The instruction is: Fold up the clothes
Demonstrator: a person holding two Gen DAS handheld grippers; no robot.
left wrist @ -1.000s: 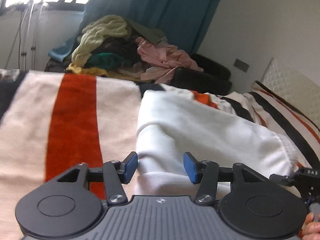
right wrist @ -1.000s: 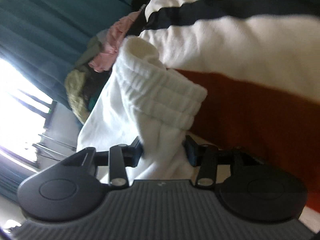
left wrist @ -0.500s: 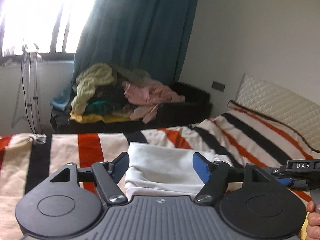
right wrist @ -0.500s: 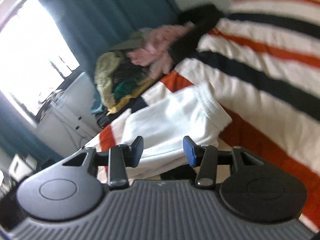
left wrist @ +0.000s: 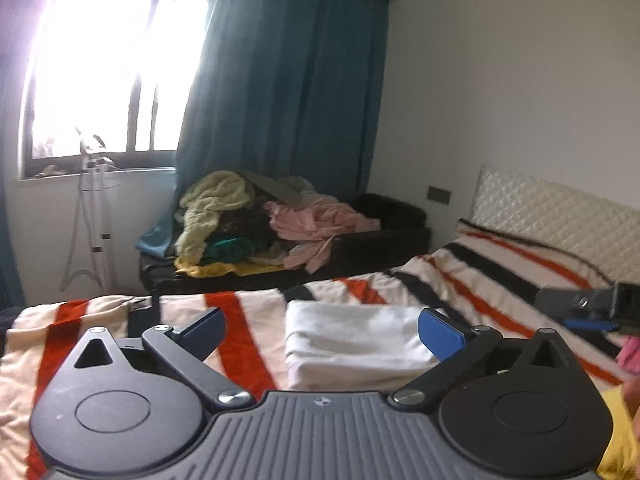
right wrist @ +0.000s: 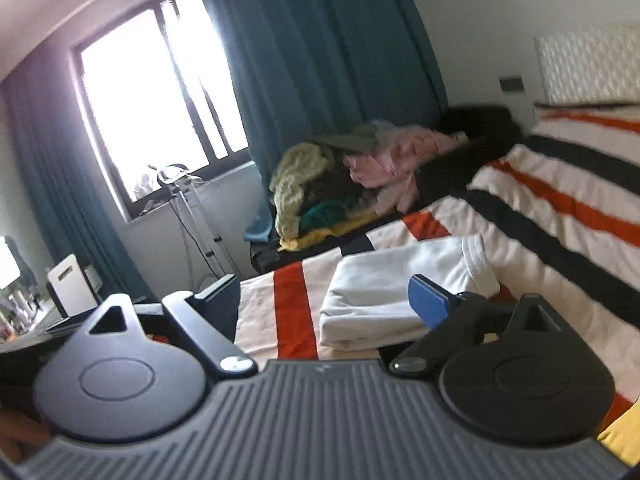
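A: What changes here?

B: Both my tools let go. A second ago my left tool [left wrist: 322, 330] and right tool [right wrist: 326, 294] sat low at the white garment [left wrist: 360, 340], jaws narrow around its edge. Now both are lifted up and back from it, and both sets of jaws are opening, already wide, with nothing between them.

A: Where's the garment?

B: On the striped bed [left wrist: 500, 276], folded into a flat rectangle, well in front of both tools and touching neither. From the right wrist view the same garment [right wrist: 392, 280] shows its ribbed hem on the side toward the headboard.

A: Meaning for the task?

B: I judge this piece done: folded and released. The next one likely comes from the clothes pile [left wrist: 256, 224], on the dark sofa beyond the garment, near the teal curtain.

A: Counts?

B: Two tools, both empty. One folded white garment. One pile of unfolded clothes; I make out a pale yellow-green piece, a pink one, a green one and a yellow one, but the rest is too tangled to count. One bed. One window. One white stand beside the window.
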